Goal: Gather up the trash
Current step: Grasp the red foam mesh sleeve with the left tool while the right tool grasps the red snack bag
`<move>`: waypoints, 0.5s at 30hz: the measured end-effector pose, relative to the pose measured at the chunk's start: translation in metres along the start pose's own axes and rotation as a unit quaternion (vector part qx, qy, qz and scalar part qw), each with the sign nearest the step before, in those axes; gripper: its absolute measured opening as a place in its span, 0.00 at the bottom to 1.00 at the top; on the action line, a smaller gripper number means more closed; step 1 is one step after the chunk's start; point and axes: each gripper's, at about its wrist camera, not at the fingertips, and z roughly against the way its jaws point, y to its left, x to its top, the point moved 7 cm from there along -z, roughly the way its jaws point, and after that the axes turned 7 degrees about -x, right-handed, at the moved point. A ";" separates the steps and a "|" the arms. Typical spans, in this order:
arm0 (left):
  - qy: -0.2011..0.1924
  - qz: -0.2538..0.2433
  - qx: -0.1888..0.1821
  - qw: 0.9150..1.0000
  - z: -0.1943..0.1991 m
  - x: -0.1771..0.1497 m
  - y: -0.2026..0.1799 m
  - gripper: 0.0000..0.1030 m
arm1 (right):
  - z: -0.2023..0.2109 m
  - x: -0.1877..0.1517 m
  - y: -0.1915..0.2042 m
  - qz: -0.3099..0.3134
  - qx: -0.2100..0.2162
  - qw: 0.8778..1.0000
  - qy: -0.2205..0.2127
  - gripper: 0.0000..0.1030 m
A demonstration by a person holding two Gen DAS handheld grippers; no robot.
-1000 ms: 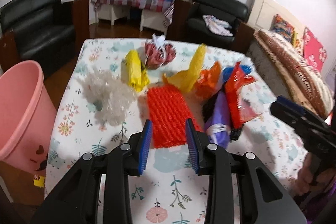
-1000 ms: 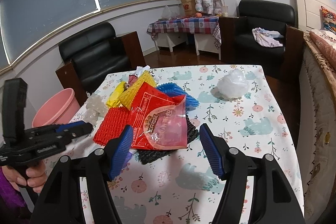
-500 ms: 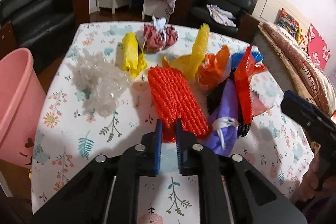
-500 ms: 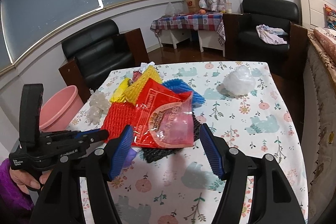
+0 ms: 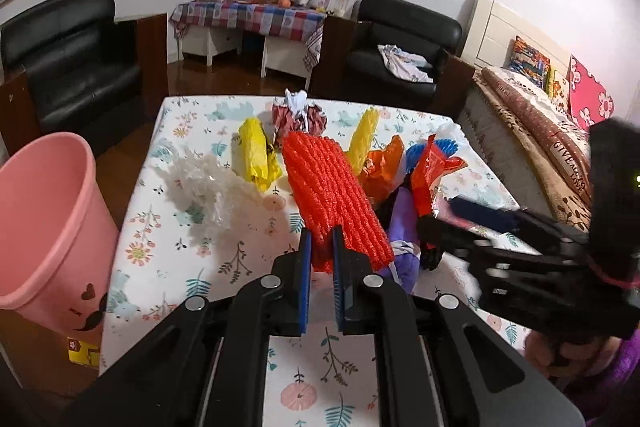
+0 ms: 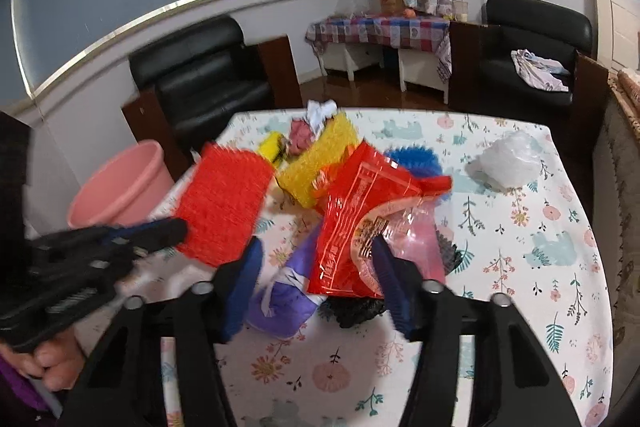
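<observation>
Floral-print tablecloth (image 5: pixel 168 259) is strewn with wrappers beside a pink plastic bin (image 5: pixel 48 227). Red foam net sleeve (image 5: pixel 332 187) is pinched, lifted, by the left gripper (image 5: pixel 321 247). Only the right wrist view shows the right gripper (image 6: pixel 316 267) closing, part open, around a red plastic snack bag (image 6: pixel 352 227); contact can't be told.

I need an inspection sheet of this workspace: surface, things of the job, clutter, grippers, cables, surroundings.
Surface: table with floral cloth, trash piled at its middle.
Job's things: red foam net lifted at its near end; red snack bag; yellow foam net; blue foam net; purple bag; clear plastic wad; pink bin beside the table.
Clutter: nothing seen beyond the trash.
Grippers: left gripper shut on the red foam net; right gripper has just been closing, jaws around the red snack bag, pads not yet pressing.
Cables: nothing seen.
Surroundings: black armchairs, bed.
</observation>
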 end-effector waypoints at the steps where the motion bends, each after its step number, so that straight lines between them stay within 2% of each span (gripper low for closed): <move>1: -0.002 0.001 -0.001 1.000 0.003 0.000 0.001 0.09 | -0.005 -0.002 -0.001 -0.001 -0.005 1.000 0.009 0.33; 2: -0.005 0.002 -0.002 1.000 0.005 0.001 0.002 0.09 | -0.010 -0.005 -0.003 -0.005 -0.010 1.000 0.018 0.23; 4: -0.010 0.005 -0.003 1.000 0.010 0.001 0.004 0.09 | -0.013 -0.007 -0.008 -0.016 -0.009 0.999 0.026 0.15; 5: -0.012 0.006 -0.004 1.000 0.012 0.002 0.005 0.09 | -0.012 -0.007 -0.009 -0.018 -0.010 0.999 0.025 0.07; 9: -0.024 0.009 -0.009 1.000 0.021 0.004 0.007 0.09 | 0.004 -0.002 -0.010 -0.013 -0.012 1.000 -0.002 0.05; 15: -0.050 0.017 -0.008 0.999 0.038 0.011 0.013 0.09 | 0.041 0.019 0.004 -0.008 0.019 0.998 -0.057 0.05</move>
